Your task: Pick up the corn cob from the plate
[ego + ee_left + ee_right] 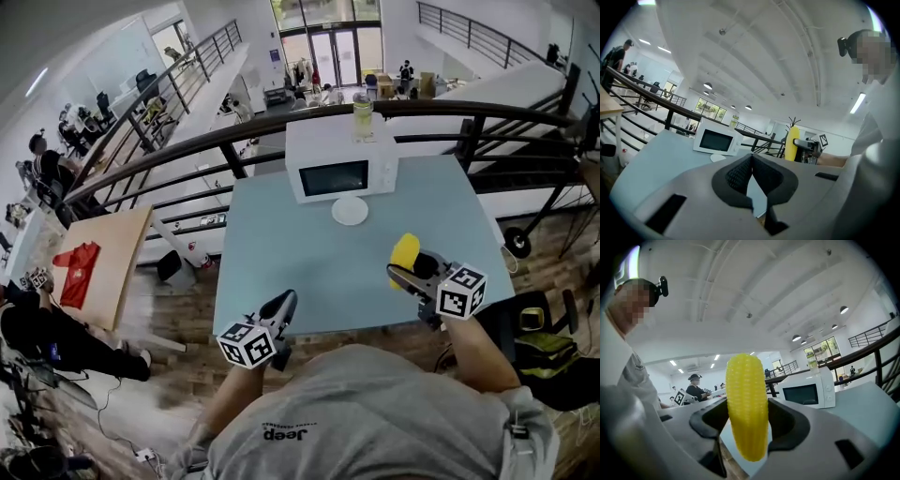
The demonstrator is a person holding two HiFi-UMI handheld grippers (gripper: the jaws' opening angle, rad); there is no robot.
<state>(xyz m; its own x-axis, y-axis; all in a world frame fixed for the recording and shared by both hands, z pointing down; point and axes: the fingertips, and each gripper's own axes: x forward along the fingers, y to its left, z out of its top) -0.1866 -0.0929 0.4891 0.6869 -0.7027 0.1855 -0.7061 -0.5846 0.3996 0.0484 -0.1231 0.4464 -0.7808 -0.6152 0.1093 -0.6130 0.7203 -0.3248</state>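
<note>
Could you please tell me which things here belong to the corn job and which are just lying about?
Belongs to the job: corn cob, clamped in the right gripper; white plate, empty, on the table.
Just lying about: microwave; jar on top of it; left gripper, shut on nothing.
</note>
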